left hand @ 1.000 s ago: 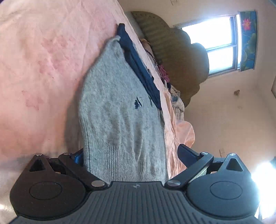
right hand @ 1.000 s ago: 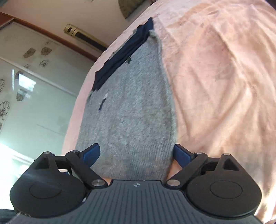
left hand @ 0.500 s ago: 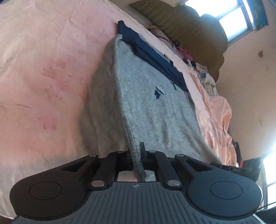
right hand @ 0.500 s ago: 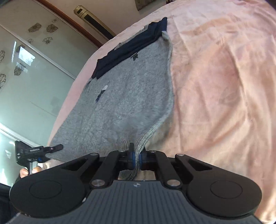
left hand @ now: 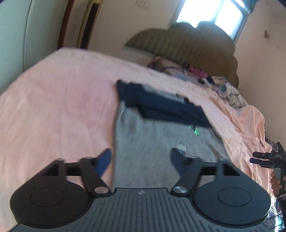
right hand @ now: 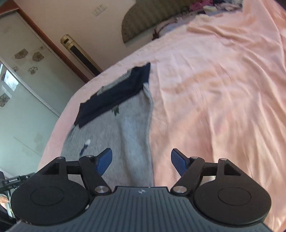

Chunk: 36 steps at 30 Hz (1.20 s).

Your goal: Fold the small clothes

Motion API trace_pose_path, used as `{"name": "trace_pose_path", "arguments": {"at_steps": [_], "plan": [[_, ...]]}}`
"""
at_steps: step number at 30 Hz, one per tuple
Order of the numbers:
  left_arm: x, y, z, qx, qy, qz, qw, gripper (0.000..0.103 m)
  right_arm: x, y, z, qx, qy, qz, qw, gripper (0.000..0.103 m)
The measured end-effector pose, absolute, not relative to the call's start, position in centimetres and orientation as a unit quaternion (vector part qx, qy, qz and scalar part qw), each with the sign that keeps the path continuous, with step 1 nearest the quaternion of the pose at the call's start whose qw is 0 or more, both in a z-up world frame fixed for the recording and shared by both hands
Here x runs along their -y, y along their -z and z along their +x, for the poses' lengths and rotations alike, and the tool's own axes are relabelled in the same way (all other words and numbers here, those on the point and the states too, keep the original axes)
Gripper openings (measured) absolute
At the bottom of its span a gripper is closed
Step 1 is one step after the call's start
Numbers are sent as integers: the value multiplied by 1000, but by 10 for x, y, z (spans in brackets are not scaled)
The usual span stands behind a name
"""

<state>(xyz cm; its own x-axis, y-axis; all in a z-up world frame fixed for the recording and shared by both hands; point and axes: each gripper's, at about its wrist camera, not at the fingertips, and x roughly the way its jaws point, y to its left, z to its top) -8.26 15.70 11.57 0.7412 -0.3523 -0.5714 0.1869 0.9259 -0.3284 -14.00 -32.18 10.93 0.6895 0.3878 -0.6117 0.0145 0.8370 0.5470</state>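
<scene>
Half a second back each gripper was pinched on a hem of the grey sweater; now both have let go and lifted, and the sweater lies flat on the bed where it had been raised in a fold. Left gripper [left hand: 141,158]: its blue pads stand wide and are opening further, nothing pressed between them, though the grey knit shows through the gap below, its near edge running under the left pad. Right gripper [right hand: 141,158] is the same, jaws spreading, empty, hovering over the sweater's right border where grey meets pink. From each camera the other tool shows at the frame's edge, a hand [left hand: 276,182] wrapped round its handle. Sweater [left hand: 157,142] spreads away from both tools across the near part of the bed, with a small dark mark and a white tag on its face. On its far end sits a navy garment [left hand: 160,105], folded into a long strip and overlapping the grey. Pink sheet [right hand: 214,98] covers the whole bed, creased, bare to the sides of the clothes. At the bed's head a loose heap of clothes [left hand: 205,78] lies against the olive ribbed headboard [left hand: 187,42], with a bright window [left hand: 214,12] above. Both views are smeared with motion, so fine detail on the knit is hard to read.
</scene>
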Motion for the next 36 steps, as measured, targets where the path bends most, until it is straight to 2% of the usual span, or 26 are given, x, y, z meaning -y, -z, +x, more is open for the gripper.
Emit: {"name": "trace_pose_path", "arguments": {"at_steps": [2,4,6,9,10,11,13,15,16,19,22,25,26,31,34,36], "plan": [[-118,-104,-49,-308,150,-117,932,87,298,-110,-96,-361,-132,257,887,74],[-73,-79,-10,-333,154,-99,925,86,269,-100,-43,-365,-153,255,882,74],[-44,-54,10,-351,151,-70,921,86,245,-84,8,-394,-166,270,863,74],[-29,-19,13,-385,138,-23,912,86,224,-59,54,-432,-148,236,858,71],[-27,-13,1,-351,135,8,927,87,229,-54,57,-425,-135,231,865,62],[-25,-8,-6,-343,131,36,929,87,239,-54,58,-412,-128,222,875,63],[-29,-9,-12,-341,133,25,930,90,268,-52,62,-400,-85,212,887,49],[-29,-10,-11,-343,138,23,929,94,294,-49,65,-409,-78,258,872,36],[-30,-9,-10,-345,142,22,928,97,297,-52,64,-415,-72,266,867,38],[-27,-9,-9,-348,144,25,926,101,271,-79,43,-382,-69,218,895,62],[-25,-10,-7,-349,144,27,925,102,231,-81,38,-389,-137,211,886,70],[-26,-11,-8,-349,146,27,925,102,194,-54,42,-438,-139,149,875,70],[-27,-11,-9,-349,146,26,925,102,192,-49,36,-408,-138,121,894,65],[-26,-11,-7,-349,144,25,926,102,216,-48,34,-390,-62,101,913,65],[-25,-12,-6,-349,145,25,925,103,188,-58,18,-387,-66,69,917,68],[-25,-12,-6,-350,145,26,925,103,166,-57,2,-388,-102,59,914,76]]}}
